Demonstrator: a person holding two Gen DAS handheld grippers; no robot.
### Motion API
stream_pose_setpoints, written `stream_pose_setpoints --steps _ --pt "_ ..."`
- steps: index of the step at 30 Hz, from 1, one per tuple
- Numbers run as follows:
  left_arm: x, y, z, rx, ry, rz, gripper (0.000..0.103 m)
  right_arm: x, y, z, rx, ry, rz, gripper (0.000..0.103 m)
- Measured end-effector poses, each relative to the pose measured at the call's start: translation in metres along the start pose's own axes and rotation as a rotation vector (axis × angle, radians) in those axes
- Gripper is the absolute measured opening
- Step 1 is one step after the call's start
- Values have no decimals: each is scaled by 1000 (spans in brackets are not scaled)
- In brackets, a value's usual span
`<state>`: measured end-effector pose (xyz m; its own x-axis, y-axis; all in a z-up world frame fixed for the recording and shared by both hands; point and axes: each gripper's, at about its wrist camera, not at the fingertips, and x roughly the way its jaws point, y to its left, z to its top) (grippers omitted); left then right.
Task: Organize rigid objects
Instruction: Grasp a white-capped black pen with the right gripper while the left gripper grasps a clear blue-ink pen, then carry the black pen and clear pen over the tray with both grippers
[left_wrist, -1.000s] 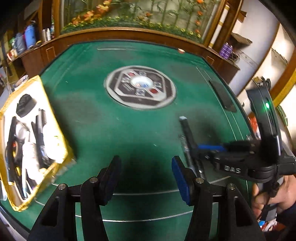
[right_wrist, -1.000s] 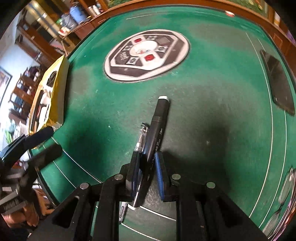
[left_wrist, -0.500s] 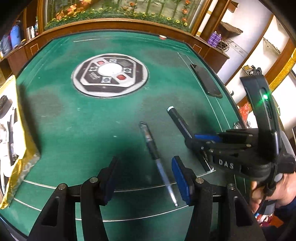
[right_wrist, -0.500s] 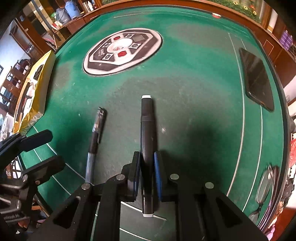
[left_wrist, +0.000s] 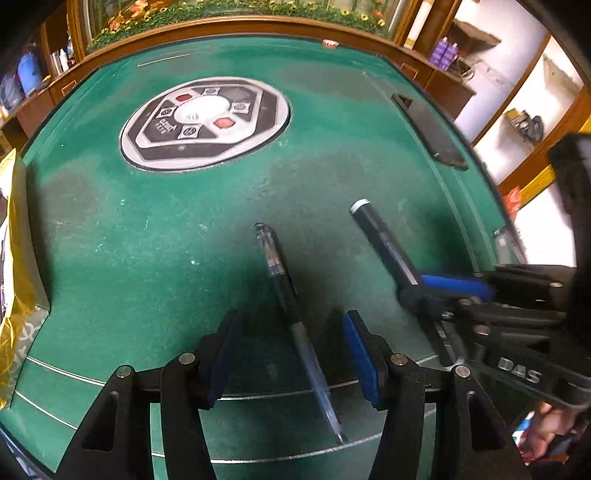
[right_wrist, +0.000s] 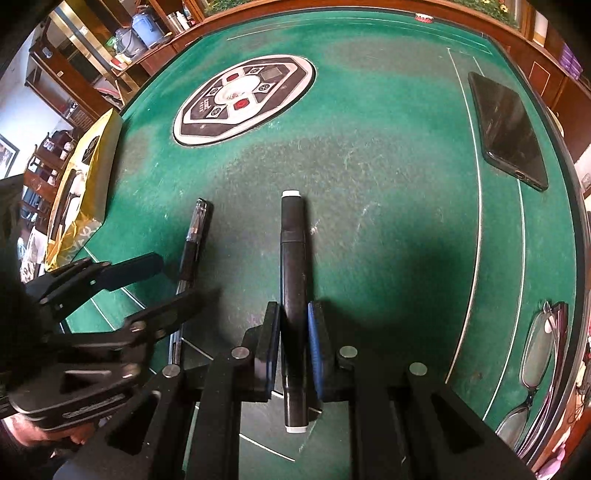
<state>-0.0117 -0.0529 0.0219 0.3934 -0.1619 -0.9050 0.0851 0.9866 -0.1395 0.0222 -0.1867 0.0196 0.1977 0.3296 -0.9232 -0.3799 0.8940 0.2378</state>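
Observation:
My right gripper (right_wrist: 292, 325) is shut on a thick black marker (right_wrist: 291, 251) with white end caps, held low over the green felt table (right_wrist: 388, 166). It also shows in the left wrist view (left_wrist: 384, 240), with the right gripper (left_wrist: 424, 291) at the right. A thin ballpoint pen (left_wrist: 291, 314) lies on the felt. My left gripper (left_wrist: 291, 350) is open with the pen between its fingers, not touching them. The pen (right_wrist: 192, 236) and the left gripper (right_wrist: 173, 280) show at the left of the right wrist view.
A gold box (right_wrist: 85, 177) holding several items stands at the table's left edge. A black phone (right_wrist: 509, 129) lies far right, glasses (right_wrist: 535, 362) near right. A round printed emblem (left_wrist: 203, 122) marks the centre. A wooden rail (left_wrist: 240, 26) rims the table.
The left gripper has moved right and forward, so the pen now lies between its open fingers. The right gripper holds the marker, pulled apart from the pen.

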Motion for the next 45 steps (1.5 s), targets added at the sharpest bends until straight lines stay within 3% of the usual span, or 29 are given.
stream_pose_setpoints --steps 4,11,16,20,21,22,23,24,25,28,33,36,40,45 --pt "7 -7 -1 67 -30 106 59 -1 -1 -1 -9 0 8 14" --pt "8 -1 -4 69 -104 116 63 0 2 -1 -31 3 -11 14" --pt "8 1 -4 50 -99 134 77 1 8 -1 -60 11 -45 14" --pt "8 2 -4 47 -109 135 77 1 9 -1 -67 11 -56 14" --pt "7 1 -5 55 -116 131 71 1 9 -1 -69 10 -57 14" --pt "5 -2 -6 72 -126 121 53 1 9 -1 -70 10 -58 14" --pt "4 -4 -6 86 -133 119 41 1 10 -1 -72 9 -61 14" --pt "3 -8 -6 103 -134 115 21 2 12 -1 -84 8 -71 14" --pt "4 -14 -7 135 -133 111 13 2 14 -2 -94 7 -80 14" --pt "2 -18 -9 166 -135 113 12 2 18 -3 -123 -2 -103 14" --pt "-11 5 -5 53 -143 19 12 -1 9 -4 -49 -11 -41 14" --pt "-26 18 -2 11 -182 3 12 -7 9 -3 -22 -35 5 14" --pt "-45 32 1 -24 -232 17 12 -17 20 1 -35 -74 42 14" --pt "-65 48 5 -32 -292 88 12 -22 39 10 -68 -92 62 14"
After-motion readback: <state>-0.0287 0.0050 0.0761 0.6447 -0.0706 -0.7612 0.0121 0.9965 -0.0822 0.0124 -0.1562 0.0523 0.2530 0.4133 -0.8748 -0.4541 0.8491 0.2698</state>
